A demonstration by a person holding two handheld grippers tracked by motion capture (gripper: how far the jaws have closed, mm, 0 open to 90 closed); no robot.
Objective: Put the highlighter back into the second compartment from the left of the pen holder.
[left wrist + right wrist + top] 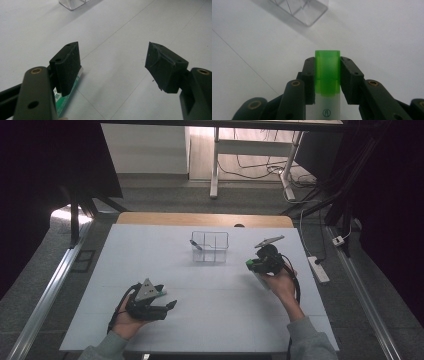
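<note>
My right gripper (327, 60) is shut on a white tube with a bright green cap (327, 72), the pads pressing on the cap's two sides. In the high view this gripper (255, 264) is held above the table's right side, right of a clear divided box (210, 248), with the green cap (249, 265) at its tip. My left gripper (112, 57) rests low over the near left of the table (167, 298), open wide with nothing between its jaws. A green-and-white flat pack (66, 101) lies partly under its left jaw.
The clear box holds a small pen-like item (196, 244) in its left compartment; one corner of the box (72, 3) is seen ahead of the left gripper and its wall (294, 11) ahead of the right. The white tabletop (215, 290) stretches between the hands.
</note>
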